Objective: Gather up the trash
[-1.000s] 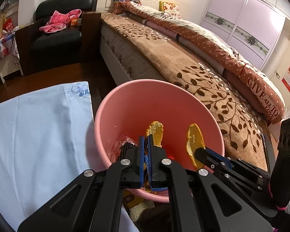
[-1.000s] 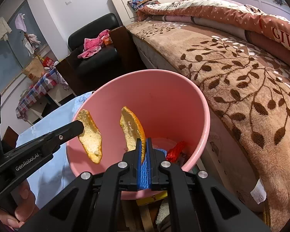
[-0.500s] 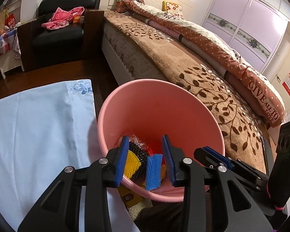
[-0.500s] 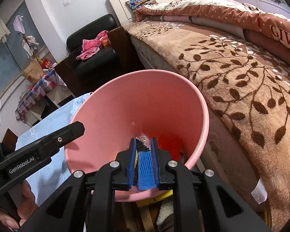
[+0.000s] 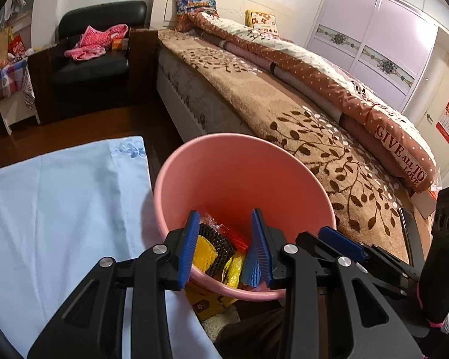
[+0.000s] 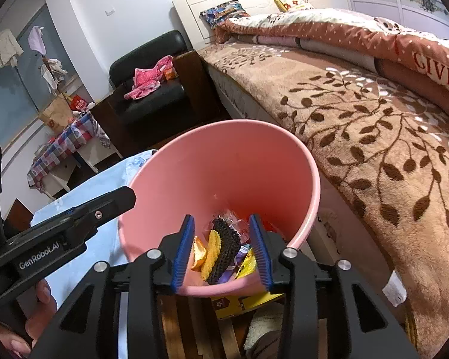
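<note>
- Two grippers are held over the near rim of a pink bin (image 5: 242,173); the left gripper (image 5: 223,248) is seen with its blue-padded jaws apart and nothing between them
- The right gripper (image 6: 221,251) is caught with its jaws opening, and nothing is gripped between its pads; its black fingers are also seen at the right edge of the left wrist view
- A hand (image 6: 30,317) is seen at the lower left of the right wrist view, wrapped around the handle of the left gripper
- Trash is seen lying at the bottom of the bin: two pieces of orange peel (image 6: 208,252) side by side, a black mesh piece (image 6: 226,246) just beside them, a yellow wrapper (image 6: 247,264), and clear and red wrappers behind
- A yellow box (image 6: 242,302) is partly seen under the bin
- A light blue cloth (image 5: 60,209) is spread over the surface just to the left of the bin
- A bed (image 5: 284,113) with a brown leaf-patterned blanket is seen beside the bin on the right, with a rolled quilt lettered in white along its far side
- A black armchair (image 5: 95,59) with pink clothing on its seat stands well beyond the bin, by the head of the bed
- Lilac wardrobe doors (image 5: 374,36) are seen behind the bed
</note>
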